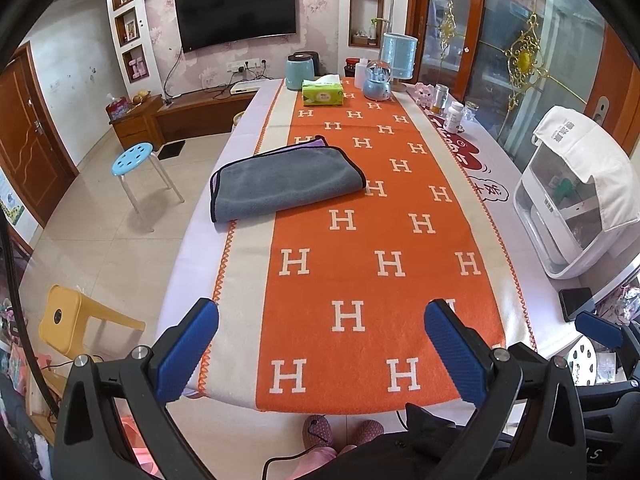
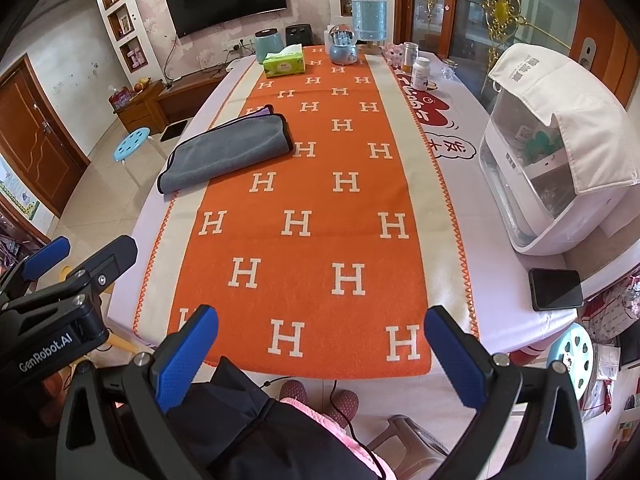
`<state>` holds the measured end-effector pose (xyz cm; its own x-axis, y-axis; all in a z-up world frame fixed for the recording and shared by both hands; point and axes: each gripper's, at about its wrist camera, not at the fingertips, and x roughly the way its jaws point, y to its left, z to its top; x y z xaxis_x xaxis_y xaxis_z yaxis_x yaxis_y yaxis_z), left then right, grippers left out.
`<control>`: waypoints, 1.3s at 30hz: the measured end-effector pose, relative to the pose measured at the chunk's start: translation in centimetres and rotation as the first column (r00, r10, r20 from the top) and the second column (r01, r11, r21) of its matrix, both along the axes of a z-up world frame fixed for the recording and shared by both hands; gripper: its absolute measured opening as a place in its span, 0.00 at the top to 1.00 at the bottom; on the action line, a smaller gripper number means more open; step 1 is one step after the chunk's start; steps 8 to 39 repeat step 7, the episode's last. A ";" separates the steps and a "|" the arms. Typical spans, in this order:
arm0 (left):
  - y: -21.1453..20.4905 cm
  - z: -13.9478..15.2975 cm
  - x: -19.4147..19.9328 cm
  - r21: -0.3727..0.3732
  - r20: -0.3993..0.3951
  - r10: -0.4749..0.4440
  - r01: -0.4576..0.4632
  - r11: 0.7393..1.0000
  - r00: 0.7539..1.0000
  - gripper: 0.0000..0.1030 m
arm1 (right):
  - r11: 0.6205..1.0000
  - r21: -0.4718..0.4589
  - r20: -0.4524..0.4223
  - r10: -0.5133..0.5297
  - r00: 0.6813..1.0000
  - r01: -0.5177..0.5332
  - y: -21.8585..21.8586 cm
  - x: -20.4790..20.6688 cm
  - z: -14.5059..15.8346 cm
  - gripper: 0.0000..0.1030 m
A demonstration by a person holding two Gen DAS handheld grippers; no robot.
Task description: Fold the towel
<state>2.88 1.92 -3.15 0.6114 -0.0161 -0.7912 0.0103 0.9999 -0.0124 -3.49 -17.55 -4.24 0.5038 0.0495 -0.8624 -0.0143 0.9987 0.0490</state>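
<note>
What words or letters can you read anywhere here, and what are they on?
"H", repeated: orange runner.
"GenRobot.AI": left gripper, seen in the right wrist view.
Red Chinese characters on the white tablecloth: can't read them.
Grey print on the white cloth cover: too blurred.
Tissue box label: too small.

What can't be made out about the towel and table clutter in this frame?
- Towel: the number of folded layers is hidden under the grey top layer in both views; only a purple corner shows.
- Bottle: label too small to read in either view.
- Cabinet: contents blurred behind its cover and partly hidden by white cloth.
- Phone: screen dark.
</note>
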 end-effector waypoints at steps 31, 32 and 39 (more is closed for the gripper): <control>0.0 -0.2 0.1 0.000 -0.005 0.002 -0.002 1.000 1.000 0.01 | 1.000 0.005 -0.010 0.002 1.000 -0.002 0.1 0.1 -0.2 0.00; 0.0 -0.2 0.1 0.000 -0.005 0.002 -0.002 1.000 1.000 0.01 | 1.000 0.005 -0.010 0.002 1.000 -0.002 0.1 0.1 -0.2 0.00; 0.0 -0.2 0.1 0.000 -0.005 0.002 -0.002 1.000 1.000 0.01 | 1.000 0.005 -0.010 0.002 1.000 -0.002 0.1 0.1 -0.2 0.00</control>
